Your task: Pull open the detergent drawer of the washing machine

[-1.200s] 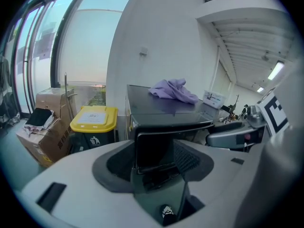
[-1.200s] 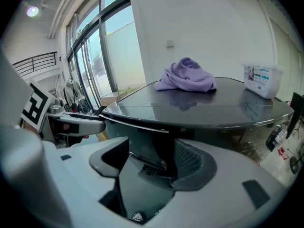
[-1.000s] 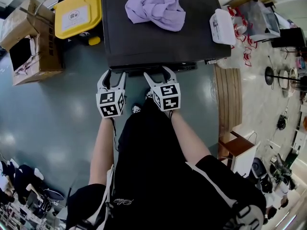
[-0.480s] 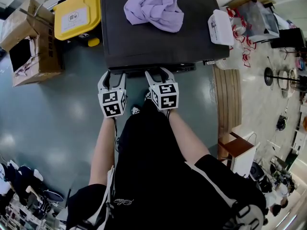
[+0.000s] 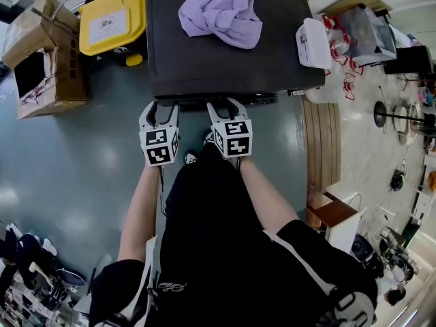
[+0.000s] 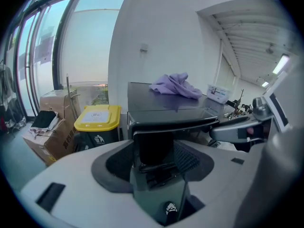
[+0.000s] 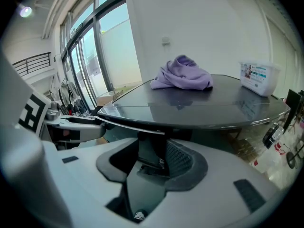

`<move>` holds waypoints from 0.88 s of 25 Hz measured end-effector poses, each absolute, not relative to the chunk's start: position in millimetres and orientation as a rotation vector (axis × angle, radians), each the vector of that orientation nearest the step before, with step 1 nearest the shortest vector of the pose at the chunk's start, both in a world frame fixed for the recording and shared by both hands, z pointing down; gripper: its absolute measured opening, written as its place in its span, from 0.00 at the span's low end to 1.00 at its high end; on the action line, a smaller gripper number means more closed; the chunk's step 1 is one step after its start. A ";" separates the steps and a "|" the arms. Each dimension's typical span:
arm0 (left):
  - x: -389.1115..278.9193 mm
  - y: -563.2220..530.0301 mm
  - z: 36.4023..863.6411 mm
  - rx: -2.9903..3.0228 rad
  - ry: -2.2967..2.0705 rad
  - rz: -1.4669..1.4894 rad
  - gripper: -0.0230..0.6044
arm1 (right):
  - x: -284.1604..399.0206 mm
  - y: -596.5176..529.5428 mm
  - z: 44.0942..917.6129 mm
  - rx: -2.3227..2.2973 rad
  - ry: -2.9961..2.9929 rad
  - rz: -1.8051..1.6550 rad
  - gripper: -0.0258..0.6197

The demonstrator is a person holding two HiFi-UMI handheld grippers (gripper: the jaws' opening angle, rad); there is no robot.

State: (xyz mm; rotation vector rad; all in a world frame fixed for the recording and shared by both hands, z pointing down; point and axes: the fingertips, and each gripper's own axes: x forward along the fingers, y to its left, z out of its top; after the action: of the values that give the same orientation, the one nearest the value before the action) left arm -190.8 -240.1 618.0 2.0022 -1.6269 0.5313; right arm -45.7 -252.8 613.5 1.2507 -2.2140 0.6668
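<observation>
The dark washing machine [image 5: 204,60] stands in front of me, seen from above in the head view. Under its front lip shows a dark strip, the drawer front [image 5: 197,101]. My right gripper [image 5: 226,106] sits at the middle of that lip. Its jaws have just been closing, and a narrow dark piece of the drawer front [image 7: 152,148] fills the gap between its pads [image 7: 183,158]. My left gripper [image 5: 159,112] is at the machine's left front corner. A dark block of the front panel [image 6: 153,146] shows between its jaws; whether they press on it is unclear.
A purple cloth [image 5: 221,9] and a white box [image 5: 313,41] lie on the machine's top. A yellow-lidded bin [image 5: 112,20] and a cardboard box [image 5: 41,60] stand to its left, a wooden bench [image 5: 323,142] to its right. My legs in black fill the near floor.
The right gripper's jaws have narrowed around the dark piece at the machine's front edge. Both hands have stayed where they were.
</observation>
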 end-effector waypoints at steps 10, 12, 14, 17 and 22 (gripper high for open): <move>-192.1 -233.6 616.7 2.003 -1.603 0.539 0.42 | -45.7 -245.6 610.8 1.243 -2.202 0.650 0.28; -191.2 -229.8 617.5 2.009 -1.605 0.535 0.42 | -44.8 -241.5 611.9 1.253 -2.201 0.649 0.28; -191.0 -227.4 618.0 2.015 -1.606 0.530 0.42 | -44.0 -239.2 612.5 1.257 -2.205 0.649 0.29; -193.2 -225.1 618.5 2.045 -1.590 0.541 0.42 | -44.8 -237.2 613.4 1.213 -2.226 0.616 0.30; -190.4 -227.5 619.9 2.143 -1.483 0.521 0.43 | -52.9 -235.2 618.5 1.031 -2.303 0.506 0.42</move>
State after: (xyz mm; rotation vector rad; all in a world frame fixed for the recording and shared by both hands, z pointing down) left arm -190.4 -227.5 619.9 2.1425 -1.4835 0.5213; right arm -52.9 -235.2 618.5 1.0314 -2.3026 0.5057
